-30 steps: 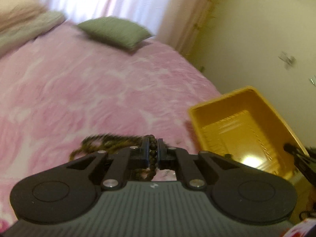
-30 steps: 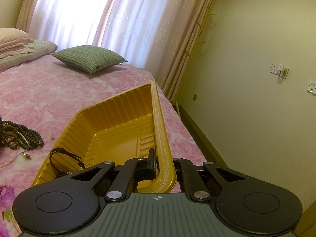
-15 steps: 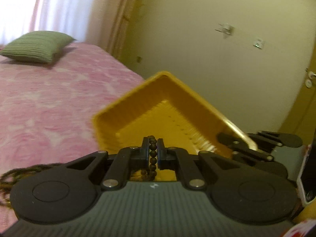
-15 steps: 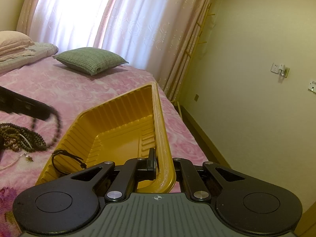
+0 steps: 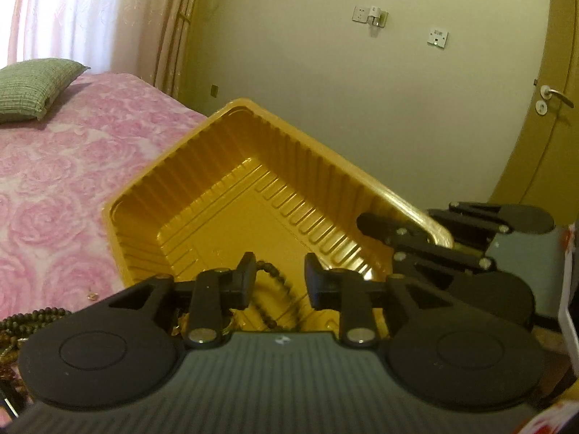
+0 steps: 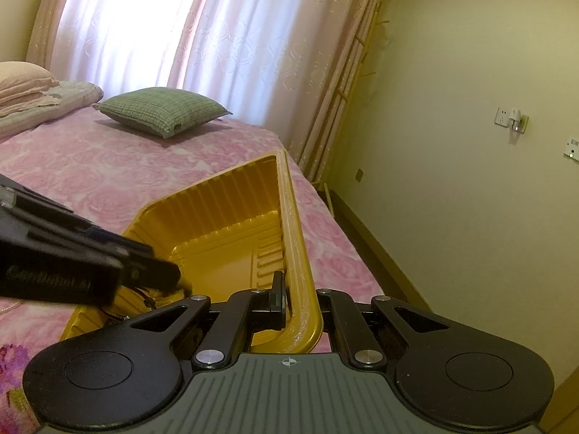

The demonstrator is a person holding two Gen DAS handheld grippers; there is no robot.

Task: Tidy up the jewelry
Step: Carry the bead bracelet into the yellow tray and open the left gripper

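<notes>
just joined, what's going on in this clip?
A person is sorting jewelry on a pink floral bedspread with handheld tongs. The right tongs are clamped on the rim of a ribbed yellow plastic tray, steadying it. The left tongs hang open over the tray's near end, and a dark brown beaded strand lies in the tray just below them, apparently just dropped. More dark beads wait on the bedspread beside the tray.

It was a home bedroom: a bed point(image 6: 108, 173) in a pink rose-patterned cover, a green checked pillow point(image 6: 163, 110) on it, sheer curtains point(image 6: 188, 36) behind it.
</notes>
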